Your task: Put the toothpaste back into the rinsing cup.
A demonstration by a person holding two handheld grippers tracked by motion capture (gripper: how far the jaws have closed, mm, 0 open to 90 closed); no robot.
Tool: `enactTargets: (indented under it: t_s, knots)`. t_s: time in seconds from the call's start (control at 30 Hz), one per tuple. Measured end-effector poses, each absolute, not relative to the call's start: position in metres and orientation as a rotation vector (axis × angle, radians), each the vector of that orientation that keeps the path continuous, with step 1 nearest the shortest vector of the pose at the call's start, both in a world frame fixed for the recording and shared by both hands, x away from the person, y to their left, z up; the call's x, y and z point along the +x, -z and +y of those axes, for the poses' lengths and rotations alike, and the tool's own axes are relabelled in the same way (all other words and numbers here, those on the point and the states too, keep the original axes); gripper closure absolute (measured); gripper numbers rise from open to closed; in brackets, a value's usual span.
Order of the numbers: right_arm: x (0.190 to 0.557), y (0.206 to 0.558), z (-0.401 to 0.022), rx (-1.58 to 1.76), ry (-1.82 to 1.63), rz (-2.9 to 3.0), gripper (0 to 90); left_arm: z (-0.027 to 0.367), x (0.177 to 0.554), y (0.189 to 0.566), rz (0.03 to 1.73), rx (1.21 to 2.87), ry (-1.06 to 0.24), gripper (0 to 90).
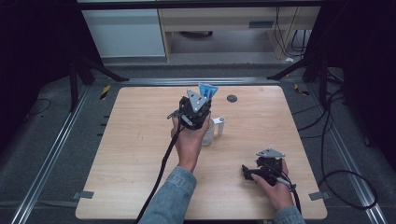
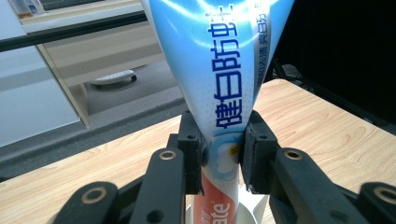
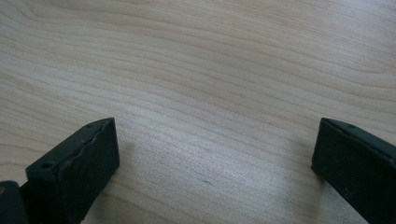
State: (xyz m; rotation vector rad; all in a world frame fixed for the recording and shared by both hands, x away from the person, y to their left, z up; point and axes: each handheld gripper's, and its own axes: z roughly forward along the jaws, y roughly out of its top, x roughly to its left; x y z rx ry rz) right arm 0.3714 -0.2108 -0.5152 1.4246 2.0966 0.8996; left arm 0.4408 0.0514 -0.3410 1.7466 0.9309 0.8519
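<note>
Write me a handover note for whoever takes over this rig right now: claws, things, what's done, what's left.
Left claw: shut on the toothpaste tube, held upright, cap end down in the white cup at mid-table.
Right claw: open, holding nothing, low over bare table at the near right.
Done: tube gripped and its lower end is in the cup.
Left: probably release the tube so it stands in the cup, then draw the left claw away.

I can read big dark blue Chinese words, 健白防蛀, running up the blue toothpaste tube. Below them, on its red part, I see white letters "ate".
</note>
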Motion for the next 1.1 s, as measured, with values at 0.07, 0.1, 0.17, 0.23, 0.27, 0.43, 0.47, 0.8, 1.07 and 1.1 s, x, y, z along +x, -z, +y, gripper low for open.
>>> enactTargets:
  t_s: [0.07, 0.1, 0.17, 0.23, 0.27, 0.43, 0.47, 0.8, 1.07, 1.1]
  knots:
    - [0.371, 0.515, -0.211, 1.428, -0.899, 2.095, 0.9, 0.050, 0.441, 0.343, 0.936, 1.746, -0.849, 72.0]
    - [0.371, 0.515, -0.211, 1.428, -0.899, 2.095, 0.9, 0.050, 0.442, 0.343, 0.932, 1.750, -0.851, 72.0]
    - [0.371, 0.515, -0.211, 1.428, -0.898, 2.095, 0.9, 0.049, 0.442, 0.345, 0.936, 1.749, -0.849, 72.0]
    - [0.371, 0.515, -0.211, 1.424, -0.899, 2.097, 0.9, 0.049, 0.442, 0.346, 0.934, 1.749, -0.852, 72.0]
    - [0.371, 0.515, -0.211, 1.424, -0.898, 2.097, 0.9, 0.048, 0.443, 0.347, 0.938, 1.750, -0.848, 72.0]
    - [0.371, 0.515, -0.211, 1.425, -0.899, 2.096, 0.9, 0.047, 0.443, 0.351, 0.954, 1.757, -0.833, 72.0]
    - [0.371, 0.515, -0.211, 1.425, -0.899, 2.096, 0.9, 0.047, 0.444, 0.352, 0.957, 1.759, -0.830, 72.0]
    - [0.371, 0.515, -0.211, 1.425, -0.898, 2.096, 0.9, 0.048, 0.448, 0.364, 0.983, 1.772, -0.817, 72.0]
    - [0.372, 0.515, -0.211, 1.421, -0.900, 2.095, 0.9, 0.049, 0.452, 0.375, 1.004, 1.790, -0.795, 72.0]
    - [0.371, 0.515, -0.211, 1.425, -0.899, 2.094, 0.9, 0.049, 0.452, 0.376, 1.006, 1.792, -0.792, 72.0]
